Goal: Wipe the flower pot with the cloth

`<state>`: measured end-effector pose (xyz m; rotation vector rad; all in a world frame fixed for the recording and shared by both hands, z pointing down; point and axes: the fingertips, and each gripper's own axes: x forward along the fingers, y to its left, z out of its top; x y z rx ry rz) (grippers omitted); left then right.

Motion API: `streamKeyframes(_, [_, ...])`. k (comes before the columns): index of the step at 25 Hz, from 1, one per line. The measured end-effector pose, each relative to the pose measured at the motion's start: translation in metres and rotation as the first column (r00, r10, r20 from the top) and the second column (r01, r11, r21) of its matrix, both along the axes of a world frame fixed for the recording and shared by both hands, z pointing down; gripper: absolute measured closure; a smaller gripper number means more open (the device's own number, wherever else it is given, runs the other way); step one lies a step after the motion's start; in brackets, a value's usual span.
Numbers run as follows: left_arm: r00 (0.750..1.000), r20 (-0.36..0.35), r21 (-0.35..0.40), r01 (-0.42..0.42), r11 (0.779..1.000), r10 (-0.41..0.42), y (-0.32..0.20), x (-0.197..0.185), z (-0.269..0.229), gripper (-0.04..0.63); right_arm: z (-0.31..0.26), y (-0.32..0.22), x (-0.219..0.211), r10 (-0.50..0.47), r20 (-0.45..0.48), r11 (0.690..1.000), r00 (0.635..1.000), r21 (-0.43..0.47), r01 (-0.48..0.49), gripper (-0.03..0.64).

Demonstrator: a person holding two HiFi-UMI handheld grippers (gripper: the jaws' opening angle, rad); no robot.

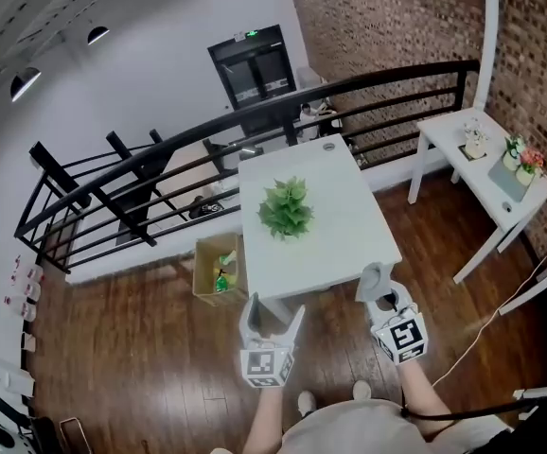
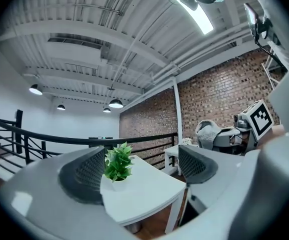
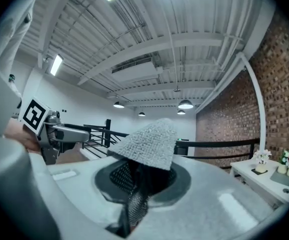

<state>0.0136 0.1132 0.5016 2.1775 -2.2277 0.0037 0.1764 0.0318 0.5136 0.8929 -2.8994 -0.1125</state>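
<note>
A green plant [image 1: 286,208] stands in the middle of the white table [image 1: 340,244]; its leaves hide the pot from above. In the left gripper view the small white flower pot [image 2: 117,185] shows under the leaves, far beyond the jaws. My left gripper [image 1: 273,308] hovers off the table's near edge, open, with nothing between its pads [image 2: 84,176]. My right gripper [image 1: 378,287] is held beside it at the near right corner, shut on a grey fluffy cloth [image 3: 149,144] that stands up above the jaws. Both grippers point level toward the table.
A cardboard box [image 1: 219,270] with bottles sits on the wooden floor left of the table. A black railing [image 1: 160,159] curves behind it. A second white table [image 1: 486,183] with small flowers [image 1: 521,159] stands by the brick wall at right.
</note>
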Motion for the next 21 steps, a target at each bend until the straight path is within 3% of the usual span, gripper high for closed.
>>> streamKeyframes(4, [1.000, 0.004, -0.011, -0.011, 1.000, 0.011, 0.030, -0.006, -0.005, 0.124, -0.005, 0.022, -0.007, -0.006, -0.004, 1.000, 1.000, -0.009, 0.006, 0.600])
streamKeyframes(12, [0.999, -0.053, -0.035, -0.006, 0.999, 0.005, 0.064, -0.031, 0.011, 0.129, 0.001, 0.060, -0.045, -0.072, -0.031, 0.997, 0.997, -0.023, 0.071, 0.601])
streamKeyframes(15, [0.999, -0.046, -0.035, -0.019, 0.999, 0.017, 0.066, -0.034, 0.010, 0.129, -0.001, 0.058, -0.053, -0.072, -0.032, 0.997, 0.997, -0.017, 0.072, 0.600])
streamKeyframes(21, [0.997, -0.071, -0.050, 0.030, 0.998, -0.033, 0.082, -0.057, 0.021, 0.144, -0.006, 0.045, -0.051, -0.033, -0.042, 0.999, 0.999, -0.003, 0.033, 0.600])
